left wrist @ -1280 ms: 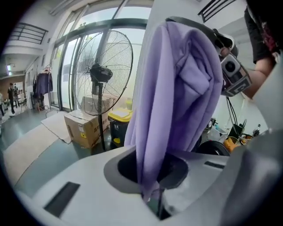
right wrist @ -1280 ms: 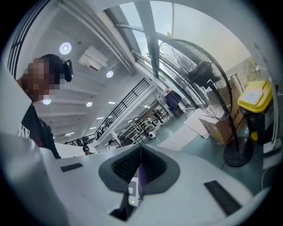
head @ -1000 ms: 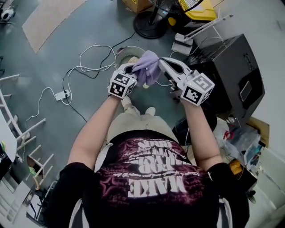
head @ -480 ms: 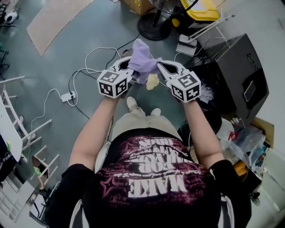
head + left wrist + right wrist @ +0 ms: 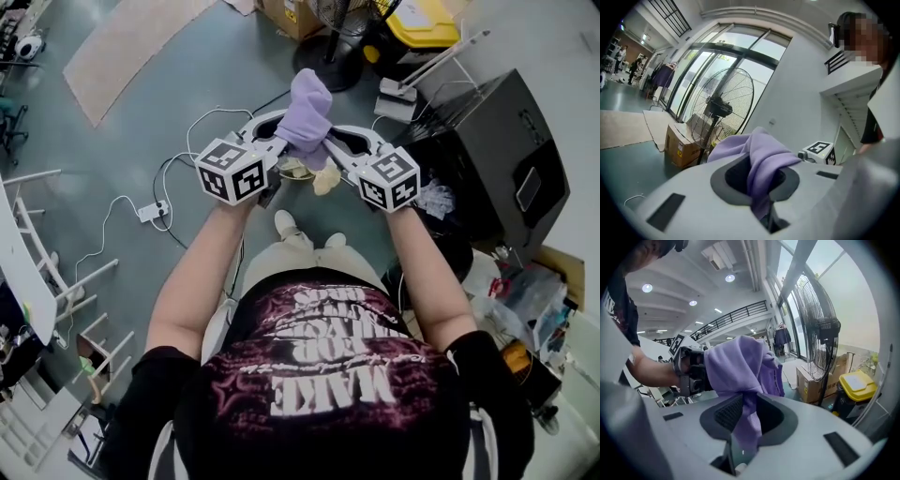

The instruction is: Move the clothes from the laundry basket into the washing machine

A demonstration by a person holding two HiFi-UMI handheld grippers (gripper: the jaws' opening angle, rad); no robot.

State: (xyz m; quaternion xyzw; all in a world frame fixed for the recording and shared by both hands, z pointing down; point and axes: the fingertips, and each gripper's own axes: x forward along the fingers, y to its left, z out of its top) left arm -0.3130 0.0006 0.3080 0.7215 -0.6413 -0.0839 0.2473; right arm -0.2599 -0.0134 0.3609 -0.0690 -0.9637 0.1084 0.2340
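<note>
Head view: soft lilac cloth [image 5: 309, 101] bunched, L tongs [image 5: 284, 131] pinch it, R tongs [image 5: 333, 141] just opening round it.

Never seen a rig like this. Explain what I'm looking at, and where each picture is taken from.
No robot: a person holds a handheld claw in each hand; the patterned cubes belong to them. The head view looks down from the person's head onto the arms and the grey floor, with a white power strip, a fan and a black box. The other two views ride on the claws and look along their jaws. Both claws meet at one purple garment, up in the air. The left claw is shut on it. On the right claw, the jaws have just been opening; the cloth hangs between them, seemingly unpinched.
</note>
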